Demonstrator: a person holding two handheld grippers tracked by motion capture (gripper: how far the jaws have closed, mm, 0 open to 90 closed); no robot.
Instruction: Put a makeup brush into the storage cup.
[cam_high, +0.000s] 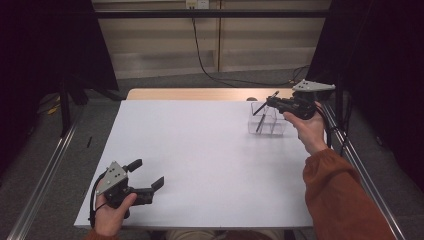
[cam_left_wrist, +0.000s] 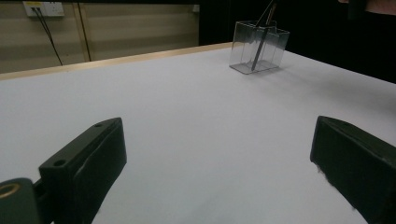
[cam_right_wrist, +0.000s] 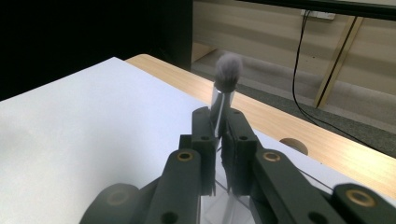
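Grey-tipped brush (cam_right_wrist: 227, 77) clamped in right claw (cam_right_wrist: 218, 128), above clear box (cam_high: 267, 120)

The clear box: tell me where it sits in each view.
High view: the clear box sits far right on the white table, under the right gripper.
Left gripper view: upper middle-right, a brush inside.
Right gripper view: a clear edge at the bottom, behind the jaws.
Shared landmark: the table's wooden far edge.

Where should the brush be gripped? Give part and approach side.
Grip the brush on its shiny ferrule, just below the fluffy head, as the right gripper does now. Come from the side, probably: the shaft stands upright and thin, and the bristles are soft.
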